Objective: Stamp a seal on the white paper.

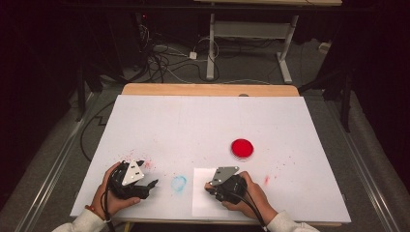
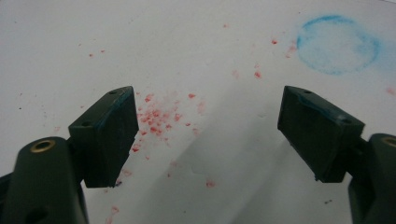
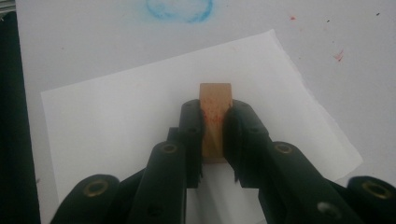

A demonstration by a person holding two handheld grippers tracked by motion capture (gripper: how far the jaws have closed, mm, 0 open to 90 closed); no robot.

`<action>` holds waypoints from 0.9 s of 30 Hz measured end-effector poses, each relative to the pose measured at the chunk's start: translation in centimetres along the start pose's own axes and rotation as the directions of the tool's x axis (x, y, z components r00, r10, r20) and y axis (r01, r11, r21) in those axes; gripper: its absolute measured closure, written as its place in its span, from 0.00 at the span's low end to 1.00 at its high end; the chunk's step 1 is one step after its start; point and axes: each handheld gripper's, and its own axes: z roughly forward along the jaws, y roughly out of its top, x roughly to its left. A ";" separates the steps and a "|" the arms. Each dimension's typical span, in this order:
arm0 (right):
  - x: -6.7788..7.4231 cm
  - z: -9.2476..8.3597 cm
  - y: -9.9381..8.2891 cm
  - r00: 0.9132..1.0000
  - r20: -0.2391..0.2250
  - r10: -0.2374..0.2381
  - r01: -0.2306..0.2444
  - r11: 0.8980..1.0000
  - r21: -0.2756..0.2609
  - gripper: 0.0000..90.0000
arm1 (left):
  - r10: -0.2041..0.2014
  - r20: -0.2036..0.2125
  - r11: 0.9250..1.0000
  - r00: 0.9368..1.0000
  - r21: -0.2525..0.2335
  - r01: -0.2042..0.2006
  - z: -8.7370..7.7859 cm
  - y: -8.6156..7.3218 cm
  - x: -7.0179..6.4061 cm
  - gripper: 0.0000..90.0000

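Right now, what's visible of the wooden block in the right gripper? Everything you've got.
The wooden block is a small rectangular piece, light tan, unfinished wood by the look. Red specks and smears mark its upper face. The right gripper is shut on it, black fingers pressing its two long sides, its far end sticking out past them. It is held over a white paper sheet; whether it touches the sheet I cannot tell.

black tongs (image 3: 212,135), white sleeves (image 1: 87,221)
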 end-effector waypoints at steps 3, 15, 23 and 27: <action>-0.1 0.0 0.0 1.000 -0.007 0.004 -0.004 1.000 -0.005 0.85 | -0.001 0.000 1.000 1.000 0.000 0.001 0.0 0.0 0.0 0.22; -0.2 0.0 -0.1 1.000 -0.015 0.010 -0.010 1.000 -0.004 0.85 | 0.003 0.006 1.000 1.000 0.000 -0.003 0.0 0.0 -0.1 0.22; -0.5 0.1 -0.2 0.999 -0.038 0.025 -0.026 1.000 -0.010 0.85 | 0.001 0.007 1.000 1.000 -0.001 -0.001 0.1 0.0 -0.1 0.22; -0.5 0.1 0.0 0.999 -0.038 0.029 -0.029 1.000 0.001 0.85 | 0.000 0.008 1.000 1.000 0.000 0.000 0.1 0.0 0.0 0.22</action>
